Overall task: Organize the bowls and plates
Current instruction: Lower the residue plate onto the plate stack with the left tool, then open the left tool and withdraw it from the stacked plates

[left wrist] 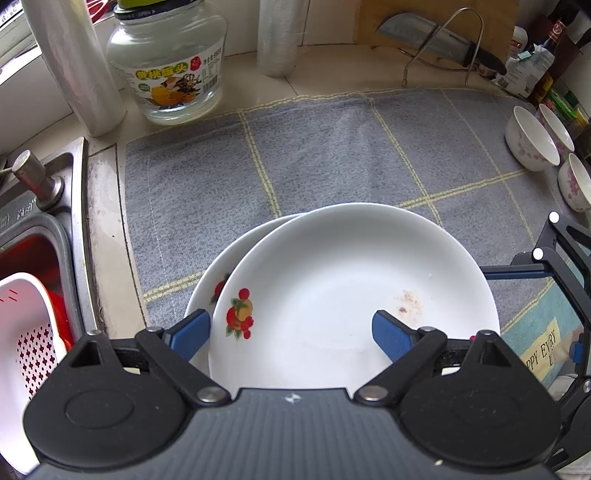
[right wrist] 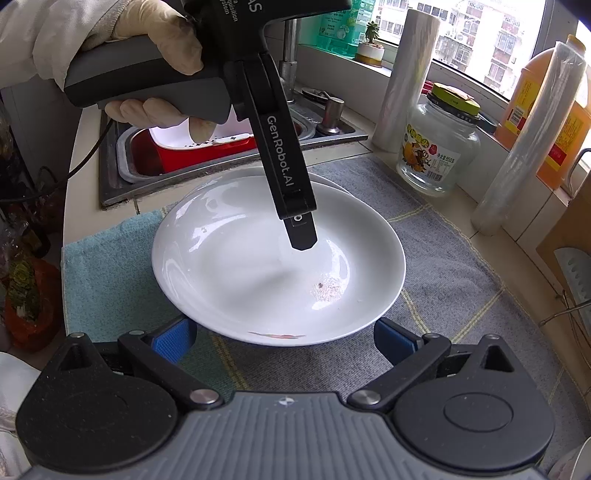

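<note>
Top plate (left wrist: 354, 295) sits stacked off-centre on a lower plate (left wrist: 207, 291), on the grey cloth (left wrist: 332, 155). Left gripper (left wrist: 291, 334) jaws wide, over the top plate. Right gripper (right wrist: 284, 341) jaws wide, holding nothing, beside its near rim.

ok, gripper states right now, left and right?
Left gripper: open, jaws straddling the top plate's rim, not pressing it.
Right gripper: open, empty.

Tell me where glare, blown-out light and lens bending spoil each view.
Left wrist view: fisheye bends the grey cloth edges into curves; the white basket is washed out; the top plate shows no hard glare. Right wrist view: window light puts bright glints on the top plate's left rim, and the window is overexposed.
</note>
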`<move>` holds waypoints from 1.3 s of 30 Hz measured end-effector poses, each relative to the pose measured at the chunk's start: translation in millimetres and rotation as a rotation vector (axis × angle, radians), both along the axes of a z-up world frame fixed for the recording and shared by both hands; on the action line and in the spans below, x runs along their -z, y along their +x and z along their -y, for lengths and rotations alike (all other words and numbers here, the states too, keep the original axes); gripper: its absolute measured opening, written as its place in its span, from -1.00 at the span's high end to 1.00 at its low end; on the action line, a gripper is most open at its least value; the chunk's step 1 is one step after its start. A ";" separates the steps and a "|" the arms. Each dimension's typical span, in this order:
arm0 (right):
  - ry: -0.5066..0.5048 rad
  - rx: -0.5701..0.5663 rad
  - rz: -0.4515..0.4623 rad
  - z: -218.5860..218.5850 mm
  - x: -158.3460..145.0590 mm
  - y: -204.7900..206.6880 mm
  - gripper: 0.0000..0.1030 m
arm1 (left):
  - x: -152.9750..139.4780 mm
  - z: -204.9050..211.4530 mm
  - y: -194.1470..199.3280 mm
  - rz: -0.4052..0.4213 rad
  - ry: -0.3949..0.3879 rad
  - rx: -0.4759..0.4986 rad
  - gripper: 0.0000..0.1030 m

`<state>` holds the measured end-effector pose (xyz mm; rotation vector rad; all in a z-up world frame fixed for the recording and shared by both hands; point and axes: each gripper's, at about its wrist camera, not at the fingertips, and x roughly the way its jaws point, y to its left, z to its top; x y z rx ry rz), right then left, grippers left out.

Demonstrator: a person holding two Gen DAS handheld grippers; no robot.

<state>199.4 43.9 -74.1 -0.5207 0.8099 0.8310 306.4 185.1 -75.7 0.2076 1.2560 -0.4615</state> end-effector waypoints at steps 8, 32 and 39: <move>-0.006 -0.003 0.014 -1.7 -0.4 -1.1 -1.00 | -1.8 -1.4 -2.3 0.008 0.003 -0.004 -0.81; -0.006 0.109 0.054 16.4 2.3 6.3 -1.00 | -40.4 -5.1 -52.1 0.289 -0.134 -0.090 -0.90; 0.017 0.253 0.083 41.8 1.8 14.5 -1.00 | -43.4 -1.6 -87.2 0.445 -0.138 -0.192 -0.95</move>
